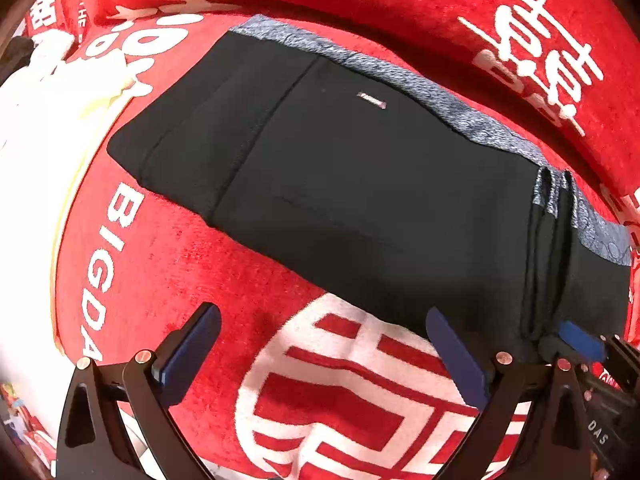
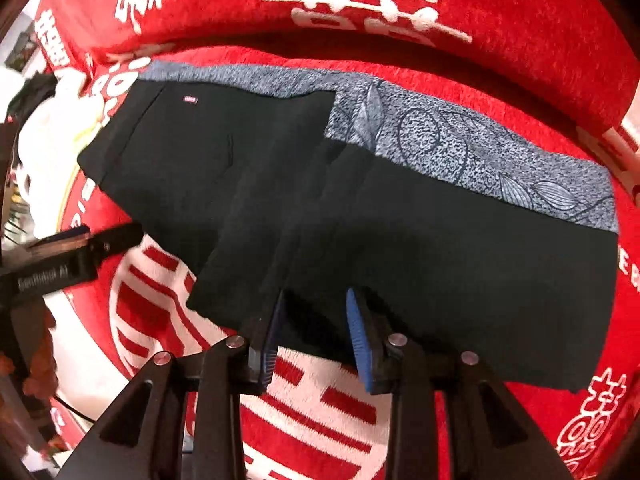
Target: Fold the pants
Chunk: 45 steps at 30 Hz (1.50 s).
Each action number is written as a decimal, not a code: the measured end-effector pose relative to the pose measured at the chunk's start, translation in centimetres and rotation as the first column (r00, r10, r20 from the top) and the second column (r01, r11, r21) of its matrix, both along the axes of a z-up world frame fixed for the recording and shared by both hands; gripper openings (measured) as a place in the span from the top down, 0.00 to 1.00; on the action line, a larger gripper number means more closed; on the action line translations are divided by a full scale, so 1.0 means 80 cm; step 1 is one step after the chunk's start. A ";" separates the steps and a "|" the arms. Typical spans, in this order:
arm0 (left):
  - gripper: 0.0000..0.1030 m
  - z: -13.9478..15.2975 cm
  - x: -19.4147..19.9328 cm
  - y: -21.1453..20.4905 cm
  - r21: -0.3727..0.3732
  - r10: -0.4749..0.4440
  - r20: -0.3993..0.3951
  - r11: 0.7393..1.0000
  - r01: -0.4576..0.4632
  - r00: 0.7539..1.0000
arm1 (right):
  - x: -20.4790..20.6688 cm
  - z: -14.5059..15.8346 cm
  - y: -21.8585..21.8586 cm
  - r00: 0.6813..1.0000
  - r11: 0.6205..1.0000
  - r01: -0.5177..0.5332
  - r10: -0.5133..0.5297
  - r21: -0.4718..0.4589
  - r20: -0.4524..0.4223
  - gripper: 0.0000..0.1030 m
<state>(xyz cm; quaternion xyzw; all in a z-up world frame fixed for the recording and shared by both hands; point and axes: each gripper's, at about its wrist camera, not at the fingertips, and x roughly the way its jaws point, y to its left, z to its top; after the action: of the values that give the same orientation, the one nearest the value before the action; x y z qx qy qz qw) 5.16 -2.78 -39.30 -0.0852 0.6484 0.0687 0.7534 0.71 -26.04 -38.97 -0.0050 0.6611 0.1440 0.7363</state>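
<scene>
Fingers (image 1: 196, 344) wide apart beside pants (image 1: 340, 184)

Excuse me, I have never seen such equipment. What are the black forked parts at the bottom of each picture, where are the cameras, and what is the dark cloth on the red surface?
Each picture comes from a camera mounted on a hand-held gripper, looking forward along its two fingers. The black forks are those fingers.

The left view shows the left gripper wide open, holding nothing, above the red blanket with white lettering.

The right view shows the right gripper, its blue pads partly open at the near edge of the black pants; whether they pinch cloth, I cannot tell.

The pants lie folded on the blanket, with a grey patterned cloth behind them. A white cloth lies at the left.
</scene>
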 end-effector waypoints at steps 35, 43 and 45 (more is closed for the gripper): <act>0.00 -0.015 -0.014 0.134 -0.334 0.248 0.149 0.924 -0.188 0.957 | -0.022 -0.018 0.072 0.997 0.999 -0.025 0.022 -0.042 -0.076 0.54; 0.00 -0.034 0.003 0.164 -0.560 0.323 0.221 0.815 -0.152 0.920 | -0.025 -0.019 0.071 0.997 0.998 -0.038 0.034 -0.051 -0.069 0.50; 0.00 -0.033 0.011 0.170 -0.586 0.330 0.232 0.798 -0.139 0.915 | -0.027 -0.020 0.073 0.996 0.997 -0.059 0.055 -0.051 -0.073 0.47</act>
<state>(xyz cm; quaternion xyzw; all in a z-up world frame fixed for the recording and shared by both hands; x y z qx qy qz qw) 6.05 10.79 -41.94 -0.3920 0.4919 -0.0445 0.7762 -1.43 -20.19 -40.54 -0.0382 0.6903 0.1473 0.7074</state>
